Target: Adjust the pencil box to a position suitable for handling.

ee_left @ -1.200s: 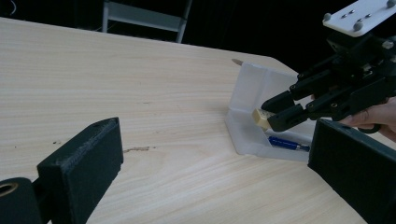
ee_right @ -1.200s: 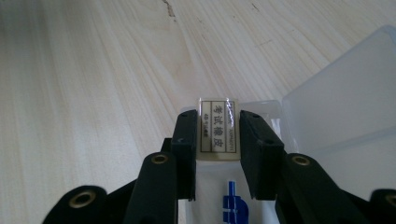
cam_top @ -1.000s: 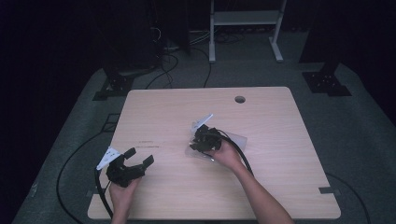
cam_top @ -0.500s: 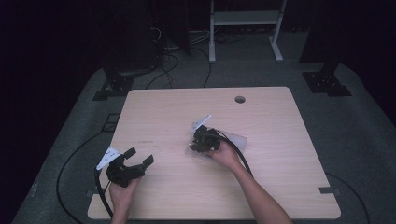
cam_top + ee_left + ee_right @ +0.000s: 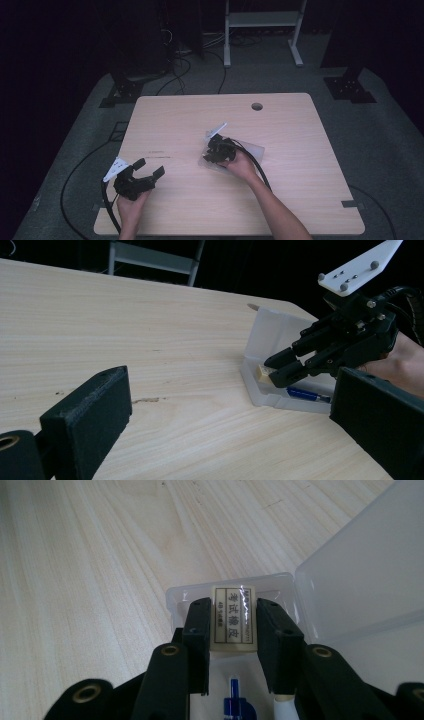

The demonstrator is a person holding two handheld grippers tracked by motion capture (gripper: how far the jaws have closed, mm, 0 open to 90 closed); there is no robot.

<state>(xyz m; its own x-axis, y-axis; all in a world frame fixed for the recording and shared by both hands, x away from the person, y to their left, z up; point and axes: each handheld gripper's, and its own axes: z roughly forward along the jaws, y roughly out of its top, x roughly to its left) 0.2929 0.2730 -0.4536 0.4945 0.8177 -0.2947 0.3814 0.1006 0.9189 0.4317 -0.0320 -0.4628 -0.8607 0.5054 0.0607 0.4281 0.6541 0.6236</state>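
Room: dark, with black stands and cables on a grey floor mat beyond the table (image 5: 300, 200), whose pale wood top has a cable hole near its far edge.

Work in hand: putting an eraser into, or taking it out of, a clear plastic case; the frames do not show which.

Right gripper (image 5: 232, 625): clenched on the eraser (image 5: 233, 614). The two black jaws press its long sides, label facing up, so the block stays square and level over the case.

Eraser's place: between the right jaws, just above the case's end wall, inside its outline. In the left gripper view it shows as a pale block (image 5: 265, 373) at the jaw tips, low in the tray.

Case (image 5: 350, 585): directly under and ahead of the right gripper. Its lid stands open on the gripper's right and leans away, which leaves the tray clear for a reach from above.

Other contents: a blue pen (image 5: 234, 700) lies lengthwise below the eraser, towards the gripper's body, with a white stick-like item (image 5: 282, 702) beside it. They take up the middle of the tray, so the end is probably where the eraser fits.

Left gripper (image 5: 148, 169): released, jaws wide apart with nothing between them. It rests near the table's near edge, well apart from the case and pointed towards it, probably waiting its turn.

Risk, as a judgement: the light case may slide or tip if a jaw catches its wall.
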